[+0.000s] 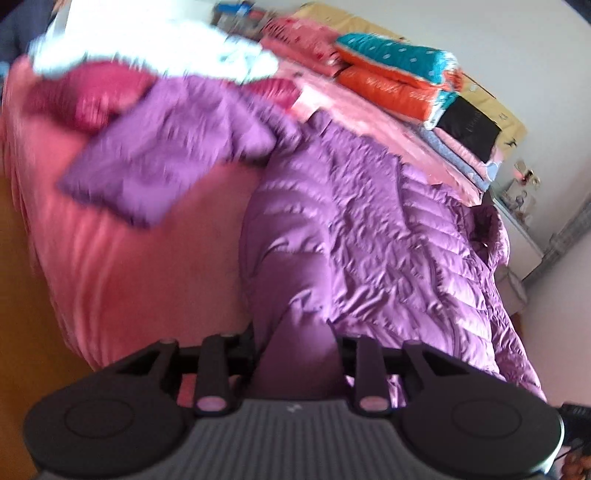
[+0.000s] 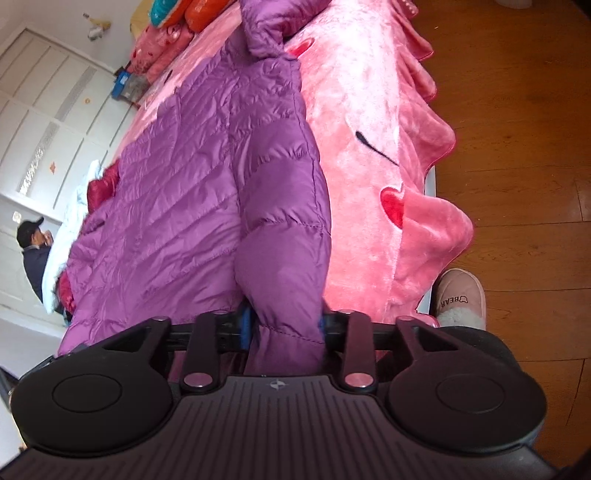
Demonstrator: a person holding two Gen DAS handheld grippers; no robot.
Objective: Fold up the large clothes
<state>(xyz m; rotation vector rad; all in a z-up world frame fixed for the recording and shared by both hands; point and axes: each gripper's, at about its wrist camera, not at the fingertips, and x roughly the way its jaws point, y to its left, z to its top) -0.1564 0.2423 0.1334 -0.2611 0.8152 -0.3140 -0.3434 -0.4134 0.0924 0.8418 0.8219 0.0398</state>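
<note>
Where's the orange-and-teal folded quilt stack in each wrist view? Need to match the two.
Left wrist: orange-and-teal quilt stack sits upper right of centre, on the far side of the bed, beyond the purple down jacket.
Right wrist: the stack is cropped at the top edge, left of centre.
Shared landmark: the purple down jacket lying across the pink blanket in both views.

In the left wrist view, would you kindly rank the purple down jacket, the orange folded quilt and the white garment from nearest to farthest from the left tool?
1. Purple down jacket: gripped in the left tool, stretching ahead and right across the pink bedspread.
2. Orange folded quilt: upper right, in the stack by the wall.
3. White garment: top left, blurred; roughly as far as the quilt, too close to call.
</note>
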